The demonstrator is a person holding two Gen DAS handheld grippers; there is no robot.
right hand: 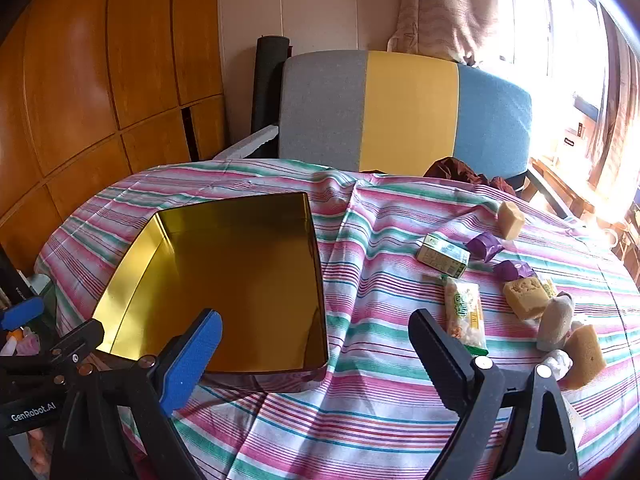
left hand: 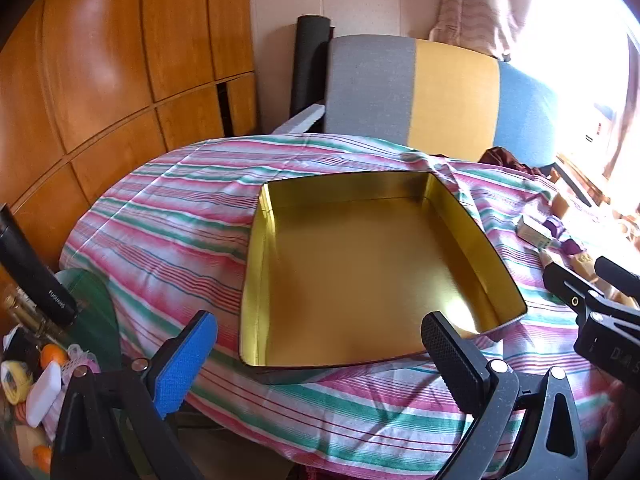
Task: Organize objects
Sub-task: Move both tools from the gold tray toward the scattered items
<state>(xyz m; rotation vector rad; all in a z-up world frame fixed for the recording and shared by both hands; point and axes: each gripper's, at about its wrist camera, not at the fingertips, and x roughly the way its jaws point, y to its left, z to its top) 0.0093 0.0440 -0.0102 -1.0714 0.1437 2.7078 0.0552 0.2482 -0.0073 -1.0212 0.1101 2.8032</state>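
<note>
Strong daylight is admitted through the tall glazed window [right hand: 560, 20] on the right, where both views are blown out to white. Warm reflections and a soft sheen are thrown off the shiny gold rectangular tin [left hand: 360, 264], and pale glare is seen on the glossy orange wooden cupboard doors [left hand: 100, 40]. Straight lines are bent by fisheye distortion, and the corners are darkened. Focus is kept fairly sharp throughout.
</note>
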